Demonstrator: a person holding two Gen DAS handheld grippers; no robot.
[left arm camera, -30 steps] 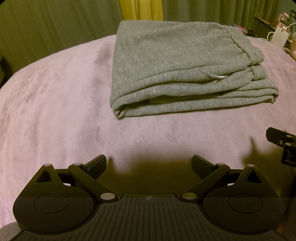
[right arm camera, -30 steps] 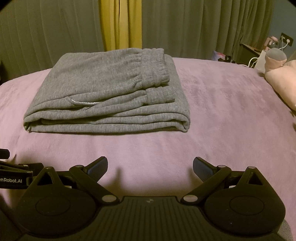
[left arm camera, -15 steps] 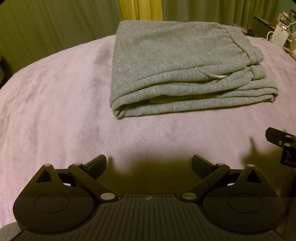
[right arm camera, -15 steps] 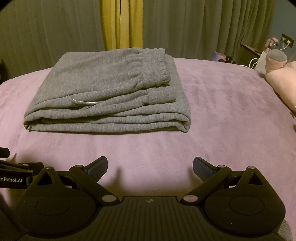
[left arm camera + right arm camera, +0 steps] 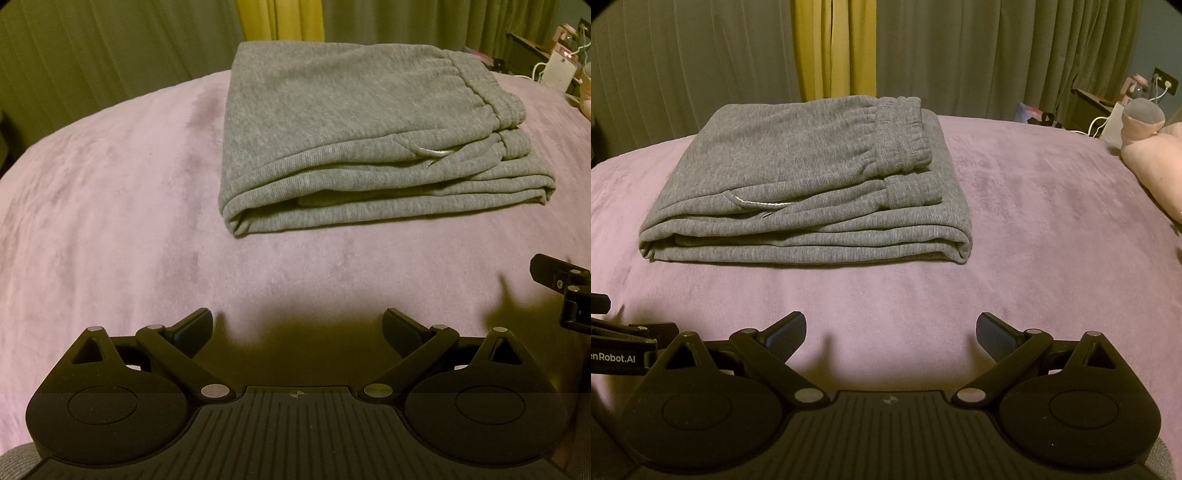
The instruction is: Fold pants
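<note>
Grey sweatpants (image 5: 354, 133) lie folded into a thick rectangular stack on a pink bedspread (image 5: 110, 229), with the elastic waistband on top at the right side. The same pants (image 5: 812, 184) sit ahead and left in the right wrist view. My left gripper (image 5: 297, 326) is open, well short of the stack, nothing between its fingers. My right gripper (image 5: 891, 330) is open too, apart from the pants and holding nothing. Part of the right gripper (image 5: 565, 291) shows at the left view's right edge, and part of the left gripper (image 5: 620, 347) at the right view's left edge.
Green curtains (image 5: 997, 51) with a yellow panel (image 5: 834, 48) hang behind the bed. A pink pillow (image 5: 1156, 166) lies at the right edge, with a nightstand holding cables and small items (image 5: 1108, 110) beyond it. Bare bedspread (image 5: 1052, 221) stretches right of the pants.
</note>
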